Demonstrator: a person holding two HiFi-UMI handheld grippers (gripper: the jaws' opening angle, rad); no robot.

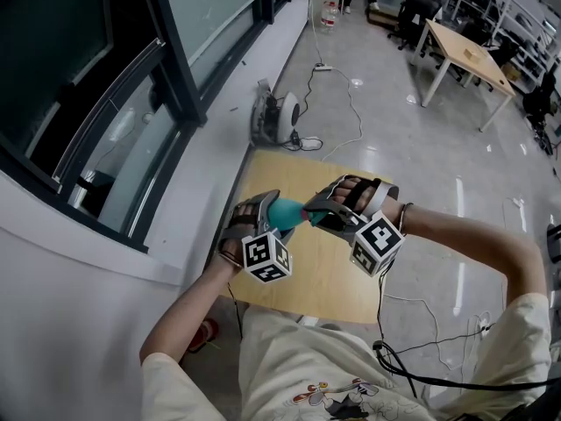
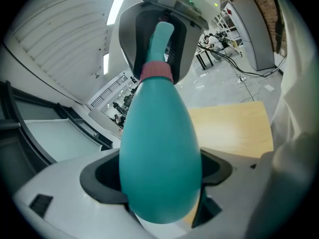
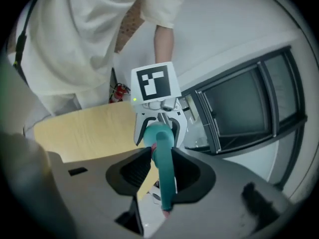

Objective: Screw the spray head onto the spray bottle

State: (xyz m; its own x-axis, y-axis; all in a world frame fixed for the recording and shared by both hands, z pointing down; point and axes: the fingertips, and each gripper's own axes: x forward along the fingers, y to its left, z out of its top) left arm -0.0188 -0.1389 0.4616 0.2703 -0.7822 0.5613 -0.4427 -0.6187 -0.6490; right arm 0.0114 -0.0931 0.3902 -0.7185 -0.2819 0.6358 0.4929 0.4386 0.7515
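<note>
Your left gripper [image 2: 160,176] is clamped on the belly of the teal spray bottle [image 2: 159,153], its neck pointing toward your other hand. Your right gripper [image 3: 162,171] has its jaws pressed on the slim spray head [image 3: 164,183], which sits at the bottle's neck above a pink collar [image 2: 156,71]. Both hang over the wooden table [image 1: 320,274], and a dark window frame [image 1: 166,68] runs along your left. The collar hides the threads, so you cannot tell whether they are seated.

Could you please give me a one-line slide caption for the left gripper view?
Left gripper holds the teal bottle while the right gripper grips its spray head above a wooden table.
</note>
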